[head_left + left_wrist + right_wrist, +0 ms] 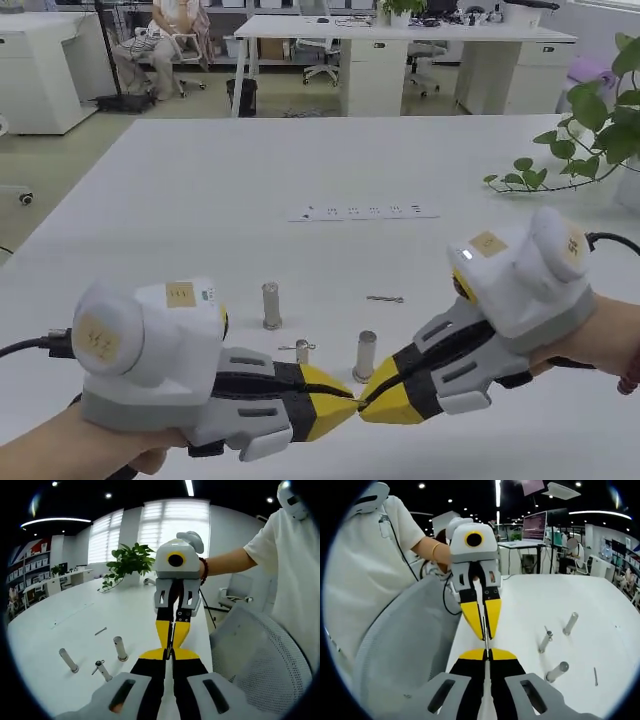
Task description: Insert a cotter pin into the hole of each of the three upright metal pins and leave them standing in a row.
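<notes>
Three short grey steel pins stand upright on the white worktop (200,200), their long axes vertical. The left pin (271,305) is left of centre. The middle pin (302,352) is lower in the frame, with a thin wire cotter pin (292,347) lying crosswise through its top. The right pin (366,356) is just above the tools. A loose cotter pin (385,298) lies flat, pointing left-right, right of centre. The left tool (345,405) and right tool (372,398), jaws together, meet tip to tip at lower centre. Whether anything thin is pinched there is too small to tell
</notes>
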Tool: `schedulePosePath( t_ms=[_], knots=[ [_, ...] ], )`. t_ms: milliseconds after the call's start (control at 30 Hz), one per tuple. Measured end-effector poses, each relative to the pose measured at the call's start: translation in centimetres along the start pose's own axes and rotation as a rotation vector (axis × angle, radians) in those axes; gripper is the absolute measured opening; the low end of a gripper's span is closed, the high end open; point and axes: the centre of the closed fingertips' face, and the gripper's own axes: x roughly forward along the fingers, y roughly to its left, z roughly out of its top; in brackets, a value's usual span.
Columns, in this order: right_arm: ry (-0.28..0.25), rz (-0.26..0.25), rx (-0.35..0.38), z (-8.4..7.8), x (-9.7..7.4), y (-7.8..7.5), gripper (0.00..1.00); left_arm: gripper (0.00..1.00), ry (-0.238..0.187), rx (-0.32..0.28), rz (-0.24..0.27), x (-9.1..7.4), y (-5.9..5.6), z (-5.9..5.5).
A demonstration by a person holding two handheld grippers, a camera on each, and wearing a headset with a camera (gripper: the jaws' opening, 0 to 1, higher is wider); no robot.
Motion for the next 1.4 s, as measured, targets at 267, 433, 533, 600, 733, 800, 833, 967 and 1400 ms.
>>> schedulePosePath(
  t_ms=[267, 433, 533, 600, 733, 800, 833, 967, 1400],
  knots=[
    [0.059, -0.07, -0.048, -0.6, -0.5, -1.2, 0.02, 0.07, 0.006, 0.001, 0.072, -0.1, 1.2, -0.3],
    [0.115, -0.113, -0.07, -1.4, -1.1, -2.1, 0.02, 0.17, -0.011, -0.015, 0.153, 0.0, 2.5, -0.6],
    [0.155, -0.133, -0.081, -2.1, -1.4, -2.6, 0.02, 0.19, -0.007, -0.021, 0.196, 0.3, 3.0, -1.0],
    [0.177, -0.145, -0.084, -2.6, -1.6, -2.9, 0.02, 0.2, -0.006, -0.036, 0.217, 0.5, 3.2, -1.3],
    [0.201, -0.159, -0.082, -3.2, -2.0, -3.5, 0.02, 0.2, -0.001, -0.061, 0.281, 1.1, 3.8, -2.3],
    [0.222, -0.171, -0.086, -3.7, -2.3, -3.9, 0.02, 0.2, -0.01, -0.092, 0.315, 1.4, 4.2, -2.6],
    [0.229, -0.175, -0.087, -3.9, -2.4, -4.0, 0.02, 0.2, -0.017, -0.114, 0.338, 1.5, 4.5, -2.6],
    [0.254, -0.197, -0.085, -4.6, -2.8, -5.0, 0.02, 0.22, -0.005, -0.127, 0.38, 2.2, 5.1, -3.2],
    [0.313, -0.252, -0.092, -6.4, -4.1, -7.4, 0.02, 0.24, 0.028, -0.162, 0.52, 4.3, 7.1, -4.1]
  ],
)
